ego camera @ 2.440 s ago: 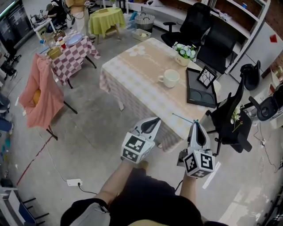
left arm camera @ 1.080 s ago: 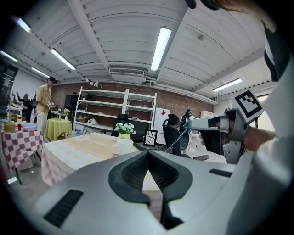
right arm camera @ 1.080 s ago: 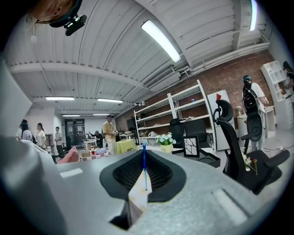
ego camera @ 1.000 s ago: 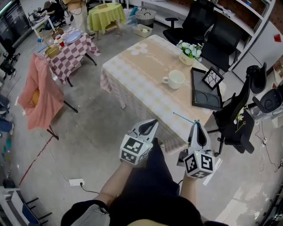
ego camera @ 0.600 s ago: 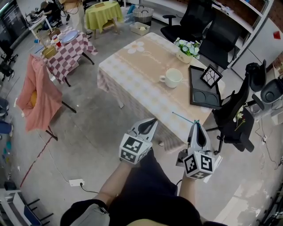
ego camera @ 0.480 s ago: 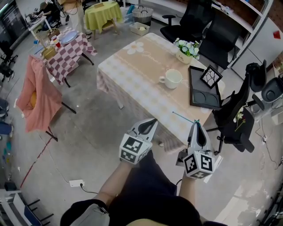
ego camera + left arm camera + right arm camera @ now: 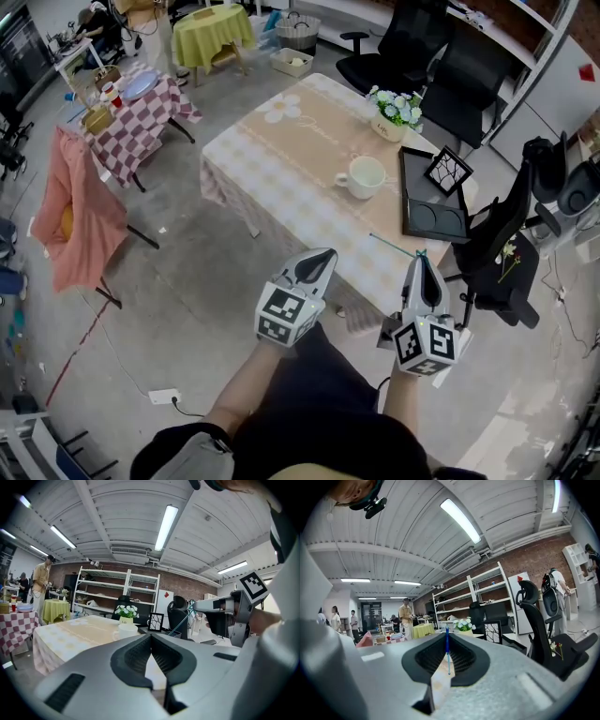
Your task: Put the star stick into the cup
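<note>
Cup (image 7: 364, 176): white mug, handle to the left, upright near the middle of the table (image 7: 281, 159). Inside reads plain white from the head view.
Black tray (image 7: 427, 211) just right of the cup, two round recesses. A picture frame (image 7: 447, 171) stands tilted at its far end.
Flower pot (image 7: 394, 111) with white blooms sits at the far table edge, behind the cup.

Right tongs (image 7: 421, 261): clenched on the star stick (image 7: 392, 246), a thin teal rod. In the right gripper view it runs up the seam between the jaws (image 7: 447, 653). In the head view it juts left from the tips over the near table edge, well apart from the cup.
Left tongs (image 7: 323, 255): shut tight, nothing between them, held short of the table's near edge.

Hard to read:
- Star end of the stick is too small to make out.
- Left gripper view shows only the cup's top above the jaw bodies.
- Marker cubes hide both hands.
- Office chair (image 7: 502, 248) covers the table's near right corner.
</note>
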`<state>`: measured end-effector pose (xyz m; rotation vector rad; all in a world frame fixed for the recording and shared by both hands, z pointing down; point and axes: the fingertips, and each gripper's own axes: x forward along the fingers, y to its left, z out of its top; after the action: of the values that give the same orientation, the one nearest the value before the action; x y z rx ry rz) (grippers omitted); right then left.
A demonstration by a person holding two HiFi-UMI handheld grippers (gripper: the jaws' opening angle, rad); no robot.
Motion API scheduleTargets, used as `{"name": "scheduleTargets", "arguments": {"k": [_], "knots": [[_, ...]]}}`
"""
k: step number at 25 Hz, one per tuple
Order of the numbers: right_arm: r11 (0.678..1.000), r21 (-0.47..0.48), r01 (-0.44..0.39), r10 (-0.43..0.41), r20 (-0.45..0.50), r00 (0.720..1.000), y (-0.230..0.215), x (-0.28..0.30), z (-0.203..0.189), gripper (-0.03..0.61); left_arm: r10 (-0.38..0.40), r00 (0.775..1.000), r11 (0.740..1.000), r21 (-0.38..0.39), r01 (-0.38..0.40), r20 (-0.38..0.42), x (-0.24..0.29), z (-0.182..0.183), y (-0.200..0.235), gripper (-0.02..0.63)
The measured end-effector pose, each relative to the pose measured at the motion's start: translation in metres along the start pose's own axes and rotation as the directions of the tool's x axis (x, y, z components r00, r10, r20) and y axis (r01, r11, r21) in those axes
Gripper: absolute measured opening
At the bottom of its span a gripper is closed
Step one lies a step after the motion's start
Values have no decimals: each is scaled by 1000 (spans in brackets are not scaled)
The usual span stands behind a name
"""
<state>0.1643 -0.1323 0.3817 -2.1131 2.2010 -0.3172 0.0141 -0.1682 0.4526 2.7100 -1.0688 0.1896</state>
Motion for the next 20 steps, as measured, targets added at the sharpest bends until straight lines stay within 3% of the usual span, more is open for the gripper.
{"name": "scheduleTargets", "arguments": {"k": [20], "knots": [[999,11,31,-31,-29,999,-23,70,4,19,-34,999,999,-4,33,-32,67,17,36,11]]}}
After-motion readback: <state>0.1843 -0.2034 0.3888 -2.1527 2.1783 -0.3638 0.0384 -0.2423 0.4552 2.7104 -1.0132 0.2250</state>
